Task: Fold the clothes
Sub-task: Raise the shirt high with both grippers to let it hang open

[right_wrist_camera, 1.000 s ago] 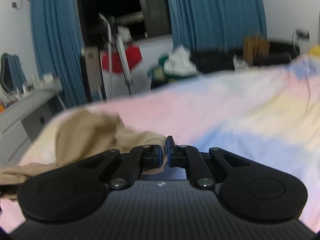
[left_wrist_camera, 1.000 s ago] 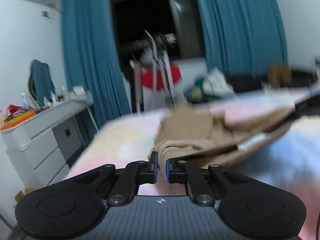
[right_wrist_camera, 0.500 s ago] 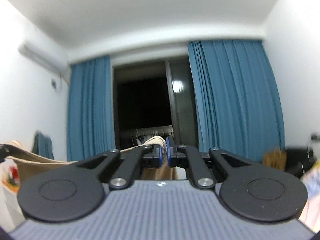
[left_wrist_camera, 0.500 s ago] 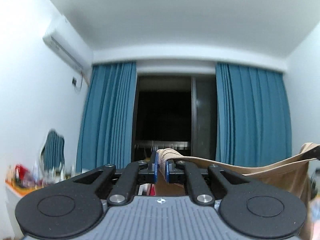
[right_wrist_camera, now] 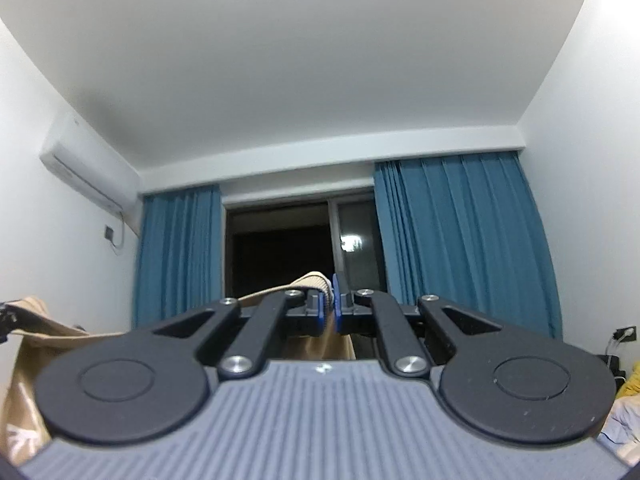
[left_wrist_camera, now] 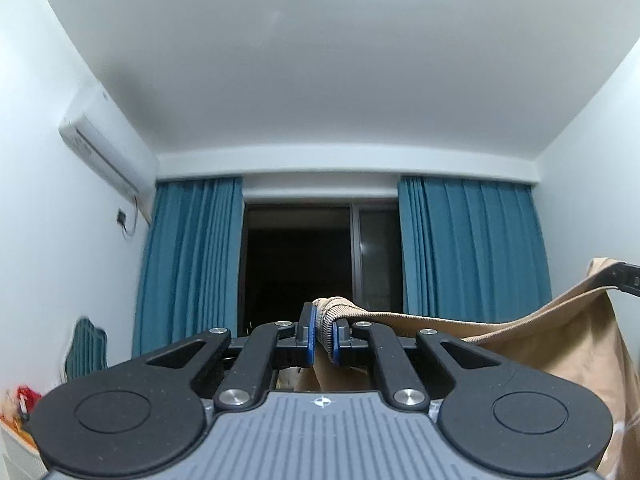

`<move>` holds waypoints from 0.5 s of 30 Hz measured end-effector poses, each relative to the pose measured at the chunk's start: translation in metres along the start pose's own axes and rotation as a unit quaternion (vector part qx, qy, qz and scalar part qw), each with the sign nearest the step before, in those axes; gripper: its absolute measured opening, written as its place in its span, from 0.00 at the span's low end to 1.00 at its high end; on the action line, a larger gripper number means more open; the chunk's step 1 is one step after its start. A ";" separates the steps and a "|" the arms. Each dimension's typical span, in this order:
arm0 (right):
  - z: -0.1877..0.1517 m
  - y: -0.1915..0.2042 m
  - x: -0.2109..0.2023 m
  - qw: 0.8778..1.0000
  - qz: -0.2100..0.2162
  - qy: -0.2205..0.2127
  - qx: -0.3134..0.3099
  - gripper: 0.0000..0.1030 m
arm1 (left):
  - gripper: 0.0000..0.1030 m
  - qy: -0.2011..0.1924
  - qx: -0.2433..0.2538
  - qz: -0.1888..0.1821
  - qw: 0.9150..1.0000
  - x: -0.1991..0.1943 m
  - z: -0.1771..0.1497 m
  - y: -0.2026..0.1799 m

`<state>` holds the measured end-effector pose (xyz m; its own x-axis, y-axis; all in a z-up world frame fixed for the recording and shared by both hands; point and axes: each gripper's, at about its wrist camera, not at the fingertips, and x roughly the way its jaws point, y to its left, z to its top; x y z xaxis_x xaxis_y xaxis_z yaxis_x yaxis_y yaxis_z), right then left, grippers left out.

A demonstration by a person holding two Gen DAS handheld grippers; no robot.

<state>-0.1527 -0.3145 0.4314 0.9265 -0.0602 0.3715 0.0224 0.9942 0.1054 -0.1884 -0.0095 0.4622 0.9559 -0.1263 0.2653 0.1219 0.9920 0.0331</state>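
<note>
Bedroom ceiling fills most of both views, w/ blue curtains point(left_wrist_camera: 472, 248) either side of a dark window point(left_wrist_camera: 296, 264) and an AC unit point(left_wrist_camera: 104, 152) high on the wall at 10 o'clock. We see almost no bed: just a strip of pastel bedding point(right_wrist_camera: 620, 420) at 4 o'clock in the right wrist view.

Our left gripper point(left_wrist_camera: 323, 336) is pinched nearly closed on a ribbed edge of the tan garment point(left_wrist_camera: 560, 344), which bunches up between its blue pads. From there the cloth runs off toward 3 o'clock, where the tip of the other tool shows w/ fabric draped over it. Our right gripper point(right_wrist_camera: 328, 310) is likewise clamped almost fully on a ribbed edge of the same garment point(right_wrist_camera: 24, 360), and there the cloth trails off toward 9 o'clock.

So the held edge spans side to side between our two hands, sagging a bit mid-span, and the body of the garment hangs below at 5–6 o'clock, mostly hidden by the tools. Neither hand is nearer; each has its own corner. We judge the next move as lowering the hanging cloth to the bed, keeping that edge level and taut. We can't tell how much cloth hangs below, or whether it's clear of the bed.
</note>
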 end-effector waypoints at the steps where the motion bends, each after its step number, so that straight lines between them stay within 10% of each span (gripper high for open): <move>1: -0.011 0.000 0.007 1.000 -0.002 0.011 0.000 0.07 | 0.08 0.011 -0.001 0.000 1.000 0.011 -0.012 0.000; 9: -0.135 -0.012 0.112 0.993 -0.031 0.115 -0.006 0.07 | 0.08 0.106 -0.007 0.010 0.994 0.144 -0.134 -0.015; 15: -0.285 -0.041 0.211 0.981 -0.045 0.188 0.011 0.07 | 0.08 0.184 0.000 0.017 0.983 0.286 -0.282 -0.035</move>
<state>0.1491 -0.3421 0.2424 0.9944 -0.1058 -0.0063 0.1056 0.9839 0.1444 0.1562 -0.0807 0.2651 0.9913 -0.0846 -0.1011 0.0881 0.9957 0.0300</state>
